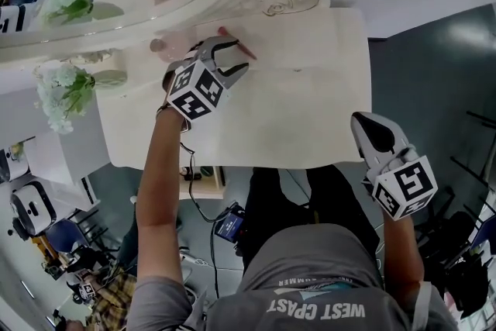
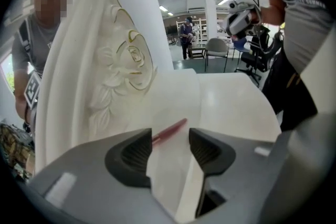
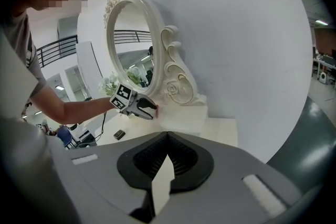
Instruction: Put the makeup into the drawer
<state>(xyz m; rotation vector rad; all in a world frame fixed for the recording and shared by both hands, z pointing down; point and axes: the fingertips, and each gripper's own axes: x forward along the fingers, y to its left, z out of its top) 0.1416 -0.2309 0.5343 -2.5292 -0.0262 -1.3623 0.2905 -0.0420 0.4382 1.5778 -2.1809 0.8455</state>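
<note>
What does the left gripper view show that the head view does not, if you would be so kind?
Only the left gripper view: the left gripper's ribbed pads standing apart with nothing pressed between them, and a chair in the hall behind. Only the head view: white flowers at the table's left end. Both: the red makeup pencil lying on the white table just ahead of the open jaws, the carved mirror frame, and the right gripper.
</note>
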